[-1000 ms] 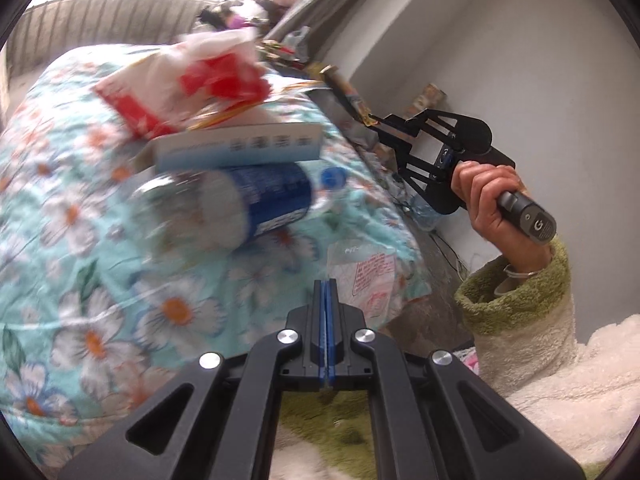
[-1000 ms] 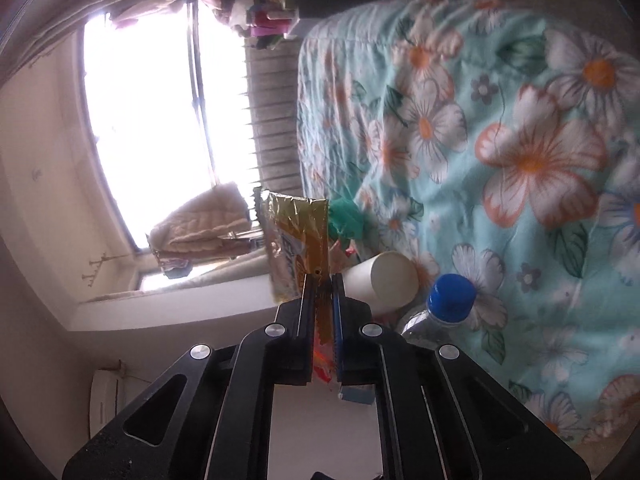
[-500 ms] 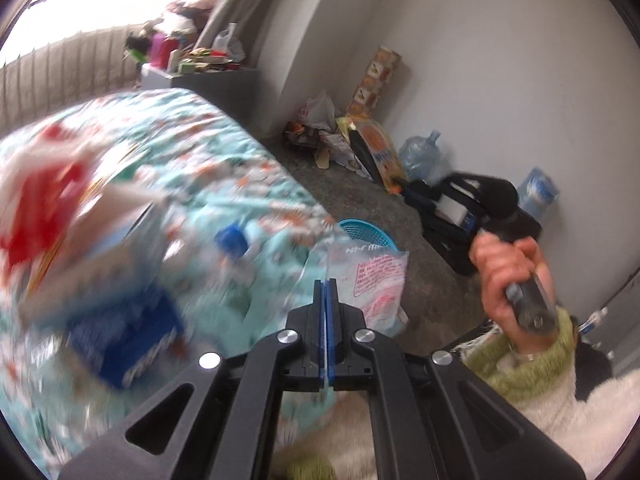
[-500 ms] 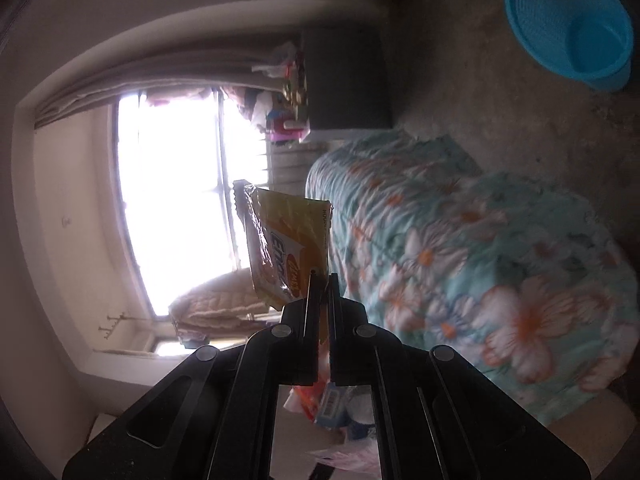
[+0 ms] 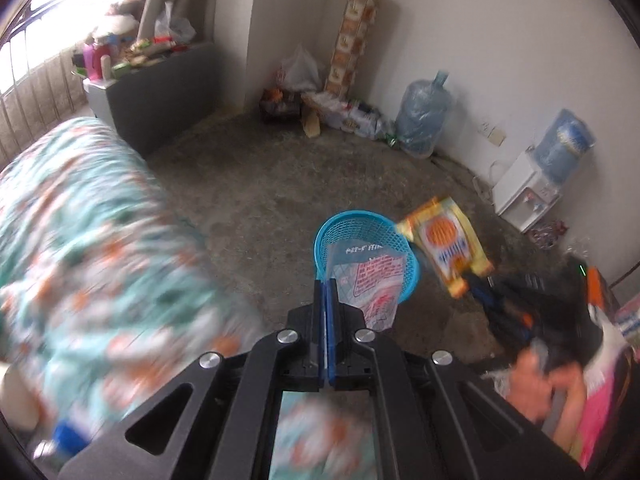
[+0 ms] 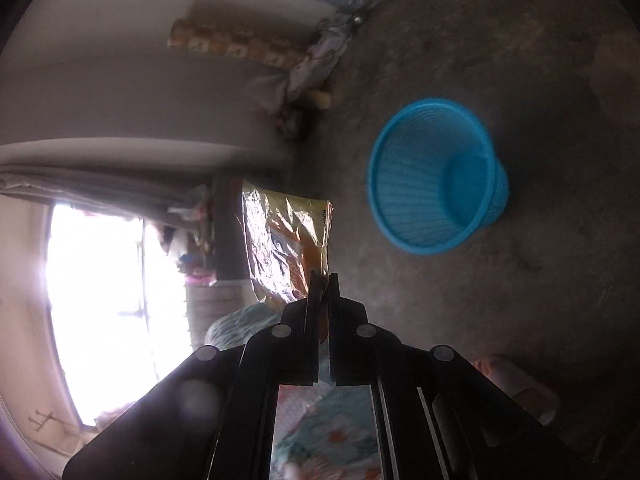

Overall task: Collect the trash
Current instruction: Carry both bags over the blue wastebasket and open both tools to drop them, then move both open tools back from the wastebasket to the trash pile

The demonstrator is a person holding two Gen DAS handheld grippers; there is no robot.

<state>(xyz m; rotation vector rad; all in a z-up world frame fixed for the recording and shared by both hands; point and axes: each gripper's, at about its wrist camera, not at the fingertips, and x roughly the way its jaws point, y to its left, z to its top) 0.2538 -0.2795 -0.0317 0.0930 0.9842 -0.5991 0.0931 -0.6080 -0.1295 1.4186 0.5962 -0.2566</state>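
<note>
Attention has swung from the bed to the blue basket (image 6: 436, 176), with right gripper (image 6: 324, 280) pinching a snack wrapper (image 6: 286, 236) and left gripper (image 5: 327, 292) pinching a clear plastic bag (image 5: 370, 280), ready for dropping.

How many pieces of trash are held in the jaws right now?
2. The left gripper pinches a clear printed plastic wrapper hanging over the blue basket; the right gripper pinches a yellow-orange snack bag beside it.

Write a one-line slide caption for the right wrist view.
Right gripper pinches a foil snack wrapper above the floor, near the empty blue basket.
</note>
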